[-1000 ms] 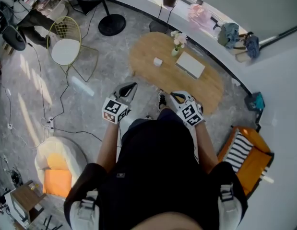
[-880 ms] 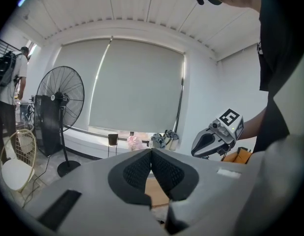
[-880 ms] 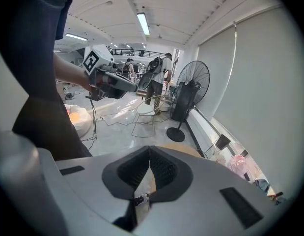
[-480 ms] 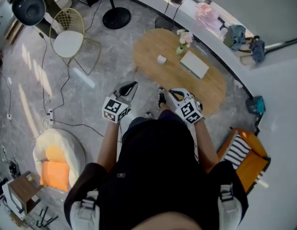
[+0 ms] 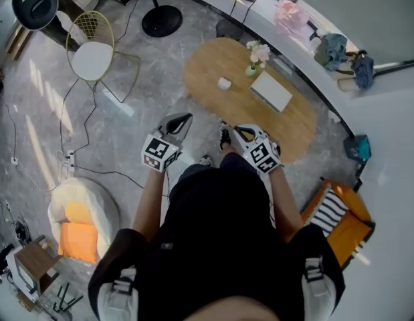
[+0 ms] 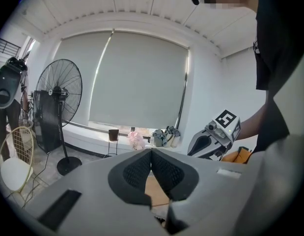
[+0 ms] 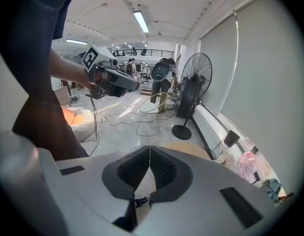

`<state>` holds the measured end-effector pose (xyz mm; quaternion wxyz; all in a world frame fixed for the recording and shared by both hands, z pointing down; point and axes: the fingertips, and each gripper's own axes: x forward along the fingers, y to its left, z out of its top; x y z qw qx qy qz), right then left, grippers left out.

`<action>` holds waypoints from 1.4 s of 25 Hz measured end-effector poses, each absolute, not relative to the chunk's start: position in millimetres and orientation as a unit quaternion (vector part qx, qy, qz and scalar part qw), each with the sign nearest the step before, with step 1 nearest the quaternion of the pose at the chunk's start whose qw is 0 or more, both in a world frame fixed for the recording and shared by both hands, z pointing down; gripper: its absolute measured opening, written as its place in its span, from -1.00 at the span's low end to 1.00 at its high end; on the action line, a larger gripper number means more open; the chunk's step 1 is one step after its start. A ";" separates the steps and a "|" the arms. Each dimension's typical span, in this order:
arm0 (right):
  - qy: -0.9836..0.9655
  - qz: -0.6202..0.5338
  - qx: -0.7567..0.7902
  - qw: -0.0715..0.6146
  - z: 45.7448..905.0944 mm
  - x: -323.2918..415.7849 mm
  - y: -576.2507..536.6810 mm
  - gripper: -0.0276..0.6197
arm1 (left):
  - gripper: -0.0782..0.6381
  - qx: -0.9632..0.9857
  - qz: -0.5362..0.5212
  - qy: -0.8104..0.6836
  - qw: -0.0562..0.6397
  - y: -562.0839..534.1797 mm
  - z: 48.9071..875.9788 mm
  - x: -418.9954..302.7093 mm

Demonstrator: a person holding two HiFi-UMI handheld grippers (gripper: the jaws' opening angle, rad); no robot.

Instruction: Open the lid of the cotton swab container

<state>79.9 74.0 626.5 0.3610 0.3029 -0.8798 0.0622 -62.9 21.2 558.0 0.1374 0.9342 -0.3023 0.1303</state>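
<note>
While we stood just short of the oval wooden table [image 5: 207, 69], we held both grippers out in front of us, apart from each other and over the floor at the table's near edge. The left gripper [image 5: 184, 119] had its jaws pressed fully together, the ribbed pads meeting along one line with nothing between them. The right gripper [image 5: 238, 131] was the same: jaws closed flat on each other and holding nothing.

The cotton swab container [image 5: 224, 83], a small white thing, sat on the table's left part, at about twelve o'clock from the gap between our grippers and well apart from both. From the container, the left gripper lay at seven o'clock and the right gripper at five o'clock. It was too small in the head view for us to tell how its lid stood.

A vase of pale flowers [image 5: 255, 56] stood at one o'clock from the container, and a flat white slab [image 5: 271, 90] lay at three o'clock from it, both on the same table. Off to our ten o'clock stood a wire chair [image 5: 91, 60] with a round white seat, and past it at eleven o'clock a standing fan's black base [image 5: 161, 21]. A cream floor cushion [image 5: 66, 202] with an orange pad lay at eight o'clock.
</note>
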 end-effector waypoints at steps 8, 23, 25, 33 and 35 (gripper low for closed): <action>-0.885 0.071 0.279 0.365 638.2 94.9 28.9 -0.92 | -0.78 0.931 0.136 -0.310 0.140 -17.4 557.9 -45.1; -0.890 0.085 0.239 0.379 676.9 134.5 -79.3 -0.92 | -0.78 0.917 0.171 -0.332 0.139 -109.8 560.3 -21.7; -0.890 0.083 0.234 0.382 680.2 141.0 -92.8 -0.92 | -0.78 0.914 0.174 -0.339 0.140 -120.3 561.8 -19.8; -0.892 0.086 0.211 0.390 693.6 156.5 -128.0 -0.92 | -0.78 0.904 0.175 -0.359 0.151 -151.5 568.6 -5.0; -0.893 0.091 0.201 0.392 701.4 160.5 -132.9 -0.92 | -0.78 0.901 0.178 -0.364 0.155 -156.1 571.2 -0.5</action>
